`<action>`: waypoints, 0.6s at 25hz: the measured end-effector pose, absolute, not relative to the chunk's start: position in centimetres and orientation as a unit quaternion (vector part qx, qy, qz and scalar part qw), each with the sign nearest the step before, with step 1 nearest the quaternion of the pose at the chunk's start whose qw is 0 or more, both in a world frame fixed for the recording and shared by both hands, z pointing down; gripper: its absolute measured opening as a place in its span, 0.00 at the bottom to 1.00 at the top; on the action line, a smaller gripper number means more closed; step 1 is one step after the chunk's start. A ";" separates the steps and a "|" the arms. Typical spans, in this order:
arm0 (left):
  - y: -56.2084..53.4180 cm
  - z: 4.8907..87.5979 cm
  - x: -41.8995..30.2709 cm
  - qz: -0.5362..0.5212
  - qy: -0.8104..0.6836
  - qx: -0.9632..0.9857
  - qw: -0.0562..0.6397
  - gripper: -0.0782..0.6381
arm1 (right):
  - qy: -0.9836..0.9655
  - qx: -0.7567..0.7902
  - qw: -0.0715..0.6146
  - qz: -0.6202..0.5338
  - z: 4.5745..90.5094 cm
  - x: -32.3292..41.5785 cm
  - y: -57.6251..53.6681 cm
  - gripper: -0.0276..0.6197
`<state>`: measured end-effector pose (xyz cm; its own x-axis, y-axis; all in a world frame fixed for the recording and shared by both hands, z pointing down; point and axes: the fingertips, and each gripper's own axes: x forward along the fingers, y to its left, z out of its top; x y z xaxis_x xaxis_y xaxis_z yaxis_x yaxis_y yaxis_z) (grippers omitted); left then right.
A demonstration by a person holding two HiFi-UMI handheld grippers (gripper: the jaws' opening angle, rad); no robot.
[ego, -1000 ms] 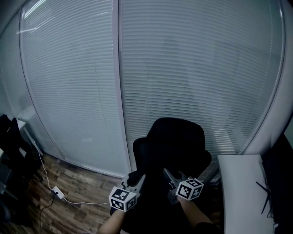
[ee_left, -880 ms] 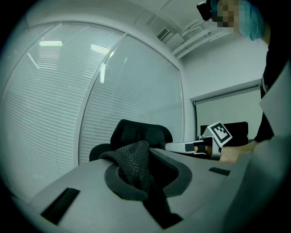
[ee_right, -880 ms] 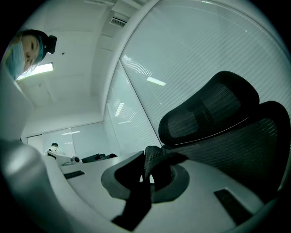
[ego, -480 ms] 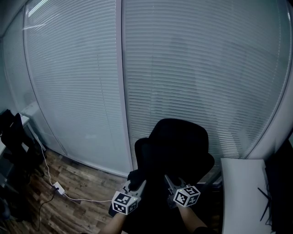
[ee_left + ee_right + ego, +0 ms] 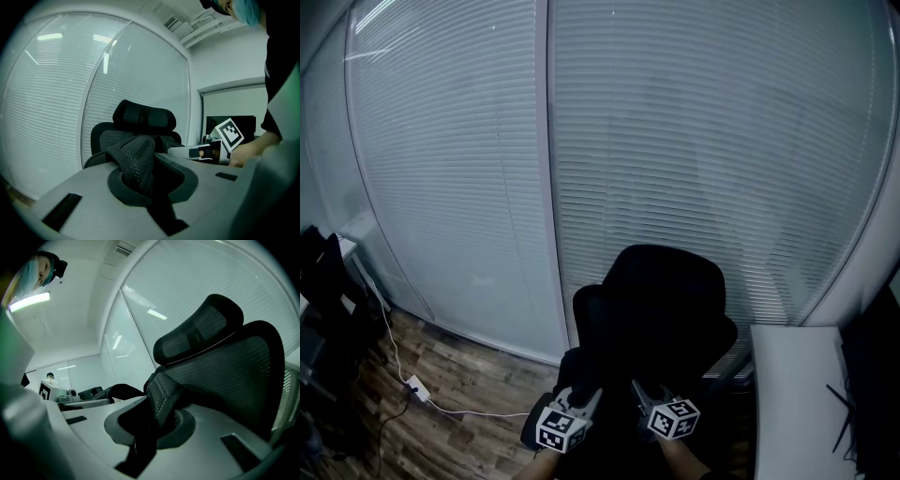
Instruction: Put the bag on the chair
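A black office chair with a headrest stands against the blind-covered glass wall. In the head view my left gripper and right gripper sit low, side by side, just before the chair's seat. The bag is a dark mass between and below them, hard to make out. In the left gripper view the jaws are shut on a black mesh strap of the bag, with the chair behind it. The right gripper pinches a like mesh strap close to the chair's backrest.
A white cable and power block lie on the wooden floor at the left. Dark equipment stands at the far left. A white desk runs along the right edge. The glass wall closes off the far side.
Both grippers have sunk lower in the head view and drawn a little closer together. The straps stay pinched in both.
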<state>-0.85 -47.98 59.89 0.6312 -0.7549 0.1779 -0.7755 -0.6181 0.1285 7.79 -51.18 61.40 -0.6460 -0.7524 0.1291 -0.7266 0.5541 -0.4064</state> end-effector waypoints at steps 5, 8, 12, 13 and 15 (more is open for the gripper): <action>-46.9 62.4 -0.5 0.079 -0.420 0.897 0.114 0.17 | 0.874 -0.426 0.014 -0.233 64.3 7.6 -49.9 0.14; -46.2 63.4 -0.6 0.093 -0.415 0.897 0.117 0.17 | 0.870 -0.428 0.006 -0.245 65.8 7.2 -49.0 0.14; -45.6 64.5 -0.6 0.105 -0.411 0.898 0.117 0.17 | 0.867 -0.430 -0.011 -0.253 67.8 6.8 -48.1 0.14; -45.5 64.8 -0.6 0.108 -0.410 0.898 0.118 0.17 | 0.866 -0.432 -0.015 -0.252 68.3 6.8 -48.1 0.14; -45.4 65.7 -0.7 0.116 -0.410 0.897 0.119 0.18 | 0.864 -0.435 -0.024 -0.251 69.3 6.7 -48.0 0.14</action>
<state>-0.65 -45.38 65.68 0.6369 -0.7076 0.3059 -0.7630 -0.6353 0.1191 6.66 -48.03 69.28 -0.6197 -0.7403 0.2605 -0.7648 0.4951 -0.4124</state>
